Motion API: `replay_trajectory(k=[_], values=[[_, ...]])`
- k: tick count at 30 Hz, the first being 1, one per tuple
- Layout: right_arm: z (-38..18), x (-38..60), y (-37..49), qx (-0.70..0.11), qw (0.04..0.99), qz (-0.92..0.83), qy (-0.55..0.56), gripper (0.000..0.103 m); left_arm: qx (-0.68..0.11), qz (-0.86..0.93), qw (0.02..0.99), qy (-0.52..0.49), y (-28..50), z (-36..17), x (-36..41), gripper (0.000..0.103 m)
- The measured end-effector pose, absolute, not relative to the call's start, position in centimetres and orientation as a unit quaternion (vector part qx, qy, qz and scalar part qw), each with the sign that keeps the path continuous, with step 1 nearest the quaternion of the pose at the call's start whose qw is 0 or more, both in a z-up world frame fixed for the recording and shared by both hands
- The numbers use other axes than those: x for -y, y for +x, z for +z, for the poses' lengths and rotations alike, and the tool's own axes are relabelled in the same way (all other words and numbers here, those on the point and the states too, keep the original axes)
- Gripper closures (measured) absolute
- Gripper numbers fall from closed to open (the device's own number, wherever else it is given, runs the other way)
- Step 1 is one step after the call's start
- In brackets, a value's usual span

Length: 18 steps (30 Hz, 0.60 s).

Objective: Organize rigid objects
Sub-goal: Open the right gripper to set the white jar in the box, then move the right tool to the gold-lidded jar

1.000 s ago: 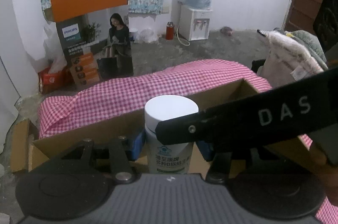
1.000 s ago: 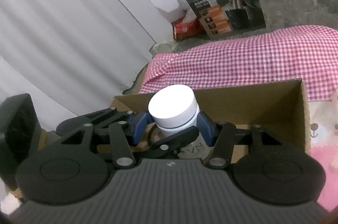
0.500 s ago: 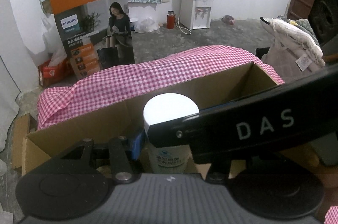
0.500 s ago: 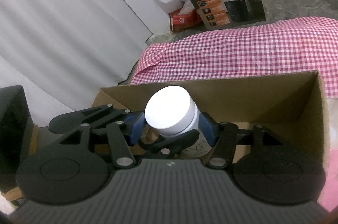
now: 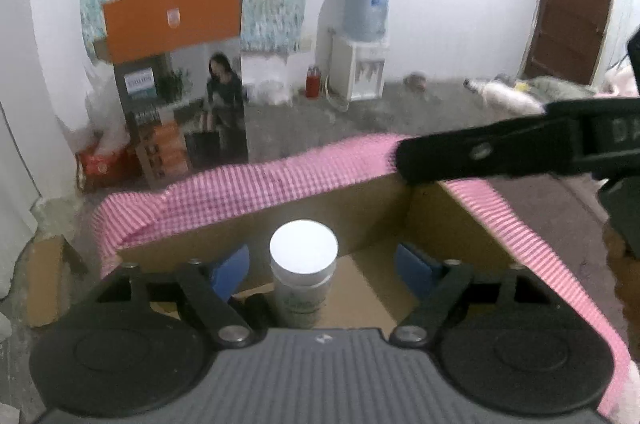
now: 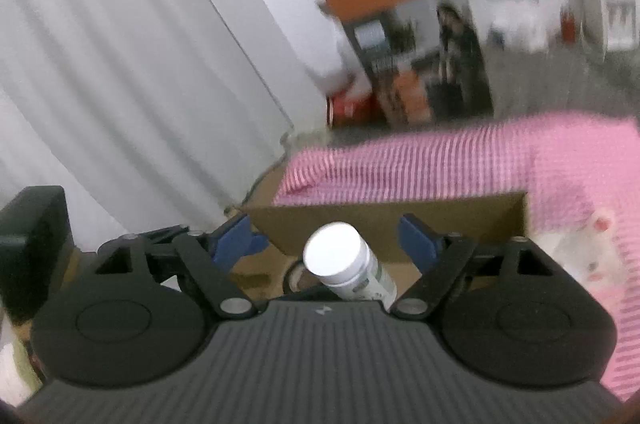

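A white-capped bottle (image 5: 303,272) stands inside the cardboard box (image 5: 360,201). My left gripper (image 5: 322,266) is open above the box, its blue pads apart on either side of the bottle and not touching it. In the right wrist view the same bottle (image 6: 344,266) leans to the left inside the box (image 6: 460,220). My right gripper (image 6: 332,242) is open, pads clear of the bottle. The right gripper's black arm (image 5: 520,147) crosses the upper right of the left wrist view.
The box rests on a pink checked cloth (image 5: 280,179). A round tape-like ring (image 6: 294,274) lies in the box beside the bottle. A white plush toy (image 6: 592,256) lies right of the box. A Philips carton (image 5: 176,83) and a water dispenser (image 5: 362,39) stand behind.
Both grippers have opened and let go of the bottle, then pulled up and back. The bottle has dropped lower into the box. The right gripper's arm has swung away to the right.
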State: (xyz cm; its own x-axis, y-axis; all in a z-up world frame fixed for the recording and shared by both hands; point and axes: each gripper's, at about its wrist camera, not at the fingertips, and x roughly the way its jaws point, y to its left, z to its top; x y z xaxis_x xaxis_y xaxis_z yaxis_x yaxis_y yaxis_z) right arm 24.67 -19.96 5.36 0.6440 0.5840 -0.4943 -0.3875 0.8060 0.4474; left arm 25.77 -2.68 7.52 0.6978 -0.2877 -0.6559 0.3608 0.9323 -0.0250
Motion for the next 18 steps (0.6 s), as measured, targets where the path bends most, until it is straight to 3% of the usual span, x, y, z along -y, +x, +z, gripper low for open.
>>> replay_trajectory(k=[5, 11, 18], values=[[9.9, 22.3, 17.3, -0.243, 0.926, 0.257, 0.129, 0.001, -0.307, -0.178, 0.933, 0.054, 20.4, 10.6, 1.5, 0.013], [12.0, 23.8, 8.6, -0.187, 0.957, 0.212, 0.062, 0.001, -0.291, -0.19, 0.936, 0.051, 13.9, 11.3, 0.8, 0.011], [8.7, 22.8, 1.1, -0.189, 0.971, 0.143, -0.039, 0.001, -0.306, -0.196, 0.931, 0.039, 8.2, 7.3, 0.1, 0.01]])
